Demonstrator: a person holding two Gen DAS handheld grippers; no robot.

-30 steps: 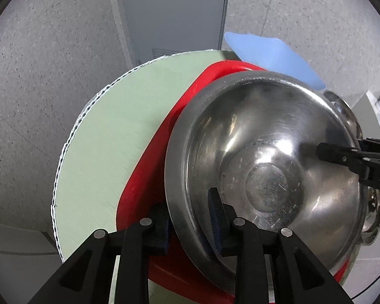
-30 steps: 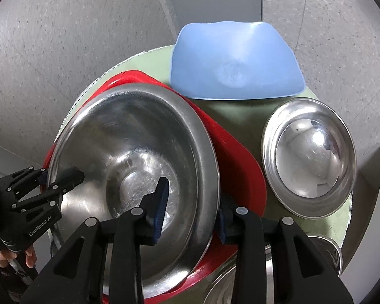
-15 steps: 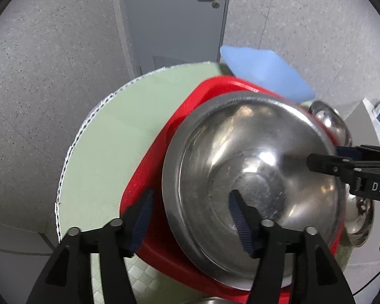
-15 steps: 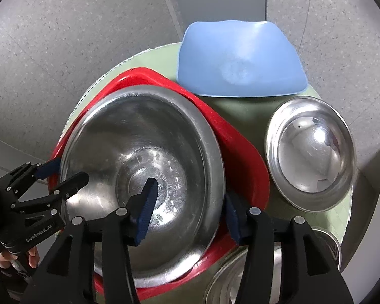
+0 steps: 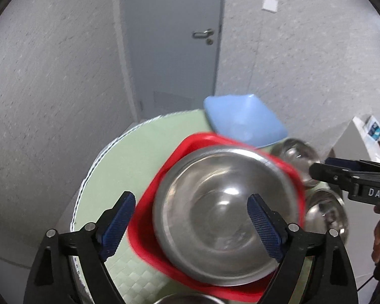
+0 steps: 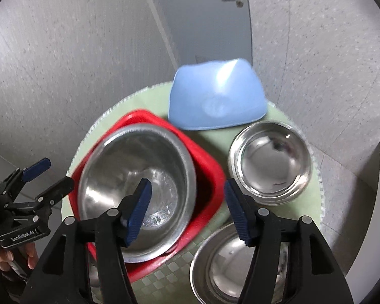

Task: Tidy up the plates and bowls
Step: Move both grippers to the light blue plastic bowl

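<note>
A large steel bowl [image 5: 223, 210] [image 6: 139, 190] rests inside a red square bowl [image 5: 152, 202] [image 6: 205, 167] on a round green table [image 5: 129, 157] [image 6: 273, 116]. My left gripper [image 5: 190, 224] is open and empty, held above the bowl's near side. My right gripper [image 6: 187, 211] is open and empty above the bowl's right rim. A blue square bowl [image 5: 243, 124] [image 6: 215, 98] sits at the back. Two smaller steel bowls [image 6: 271, 162] [image 6: 238, 261] stand to the right.
Another steel bowl's rim [image 5: 185, 299] shows at the bottom of the left wrist view. A grey door [image 5: 174, 38] and speckled walls stand behind the table. A white cabinet [image 5: 362, 136] is at the far right.
Both grippers let go of the large steel bowl's rim, opened wide and drew back and up. The bowl settled into the red bowl.
</note>
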